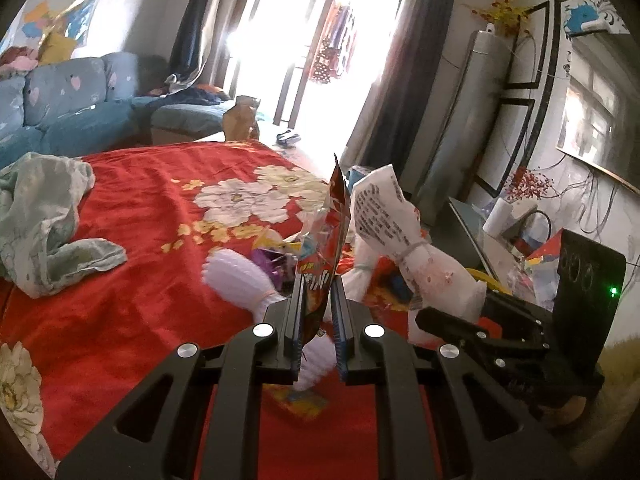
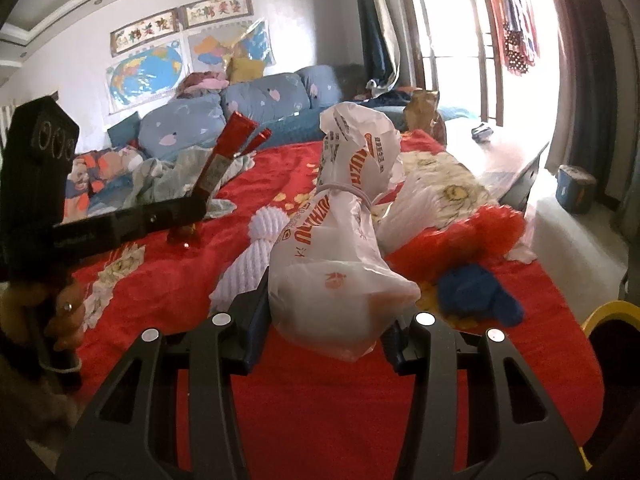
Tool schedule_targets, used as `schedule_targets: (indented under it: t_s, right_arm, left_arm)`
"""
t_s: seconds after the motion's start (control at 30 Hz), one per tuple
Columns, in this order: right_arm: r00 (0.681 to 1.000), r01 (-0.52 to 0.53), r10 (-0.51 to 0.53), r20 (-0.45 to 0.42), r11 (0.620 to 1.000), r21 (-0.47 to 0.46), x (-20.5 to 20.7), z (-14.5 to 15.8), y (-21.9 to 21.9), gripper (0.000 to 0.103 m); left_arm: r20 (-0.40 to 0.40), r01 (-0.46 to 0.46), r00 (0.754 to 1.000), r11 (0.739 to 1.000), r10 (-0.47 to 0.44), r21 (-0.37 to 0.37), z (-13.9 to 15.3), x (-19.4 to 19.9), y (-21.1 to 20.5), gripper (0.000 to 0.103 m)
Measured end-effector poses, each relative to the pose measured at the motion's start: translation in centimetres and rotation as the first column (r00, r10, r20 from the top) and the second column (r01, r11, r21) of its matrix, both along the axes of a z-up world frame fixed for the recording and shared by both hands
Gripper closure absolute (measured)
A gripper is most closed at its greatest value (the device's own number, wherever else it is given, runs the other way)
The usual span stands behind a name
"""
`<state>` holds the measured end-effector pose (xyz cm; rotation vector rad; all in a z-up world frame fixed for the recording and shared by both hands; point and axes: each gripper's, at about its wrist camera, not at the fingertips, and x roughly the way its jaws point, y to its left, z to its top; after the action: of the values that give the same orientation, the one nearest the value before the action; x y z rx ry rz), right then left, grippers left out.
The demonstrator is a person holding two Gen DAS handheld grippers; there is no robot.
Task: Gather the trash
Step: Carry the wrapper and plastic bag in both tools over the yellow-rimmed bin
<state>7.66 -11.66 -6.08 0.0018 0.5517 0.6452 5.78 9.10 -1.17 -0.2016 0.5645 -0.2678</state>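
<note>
In the left wrist view, the left tongs [image 1: 318, 312] stand narrow, pinched on a red snack wrapper [image 1: 324, 248] that rises straight up out of the tips, its long axis nearly upright and leaning a little away from the camera. Just to the right of these tongs the white plastic bag [image 1: 394, 236] stands up too, tied at its waist, with the right tongs [image 1: 444, 320] reaching in from the right at its lower end. Ahead and slightly left of the left tips lies a white ribbed bundle [image 1: 240, 280], and under the tips a small bright packet [image 1: 304, 400] rests on the red bedspread [image 1: 140, 220]; it is blurred, so it is probably another wrapper. In the right wrist view, the right tongs [image 2: 328, 320] are about half open and clamped on the fat lower end of the white plastic bag [image 2: 344, 240], whose long axis runs up and away from the tips toward the knot and the crumpled top. The left tongs [image 2: 200, 204] appear off to the left with the red snack wrapper [image 2: 232, 148] slanting up from them. Loose trash remains ahead: the white ribbed bundle [image 2: 256, 248] just left of the right tips, and a blue wad [image 2: 476, 292] with a red wad [image 2: 472, 236] behind it, just right and ahead, nearer the right hand than the left.
</note>
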Motion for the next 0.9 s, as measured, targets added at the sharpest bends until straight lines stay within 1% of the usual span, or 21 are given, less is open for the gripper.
schedule_targets:
  t_s: [0.4, 0.9]
  right_arm:
    - [0.997, 0.070, -0.070, 0.038, 0.998, 0.007, -0.2, 1.5, -3.6, 0.064]
    - [0.989, 0.141, -0.141, 0.053, 0.990, 0.009, -0.8, 2.2, -5.5, 0.065]
  left_arm:
    - [0.017, 0.066, 0.998, 0.998, -0.066, 0.013, 0.9, 0.2, -4.0, 0.091]
    - [0.009, 0.138, 0.990, 0.990, -0.138, 0.016, 0.9, 0.5, -7.4, 0.091]
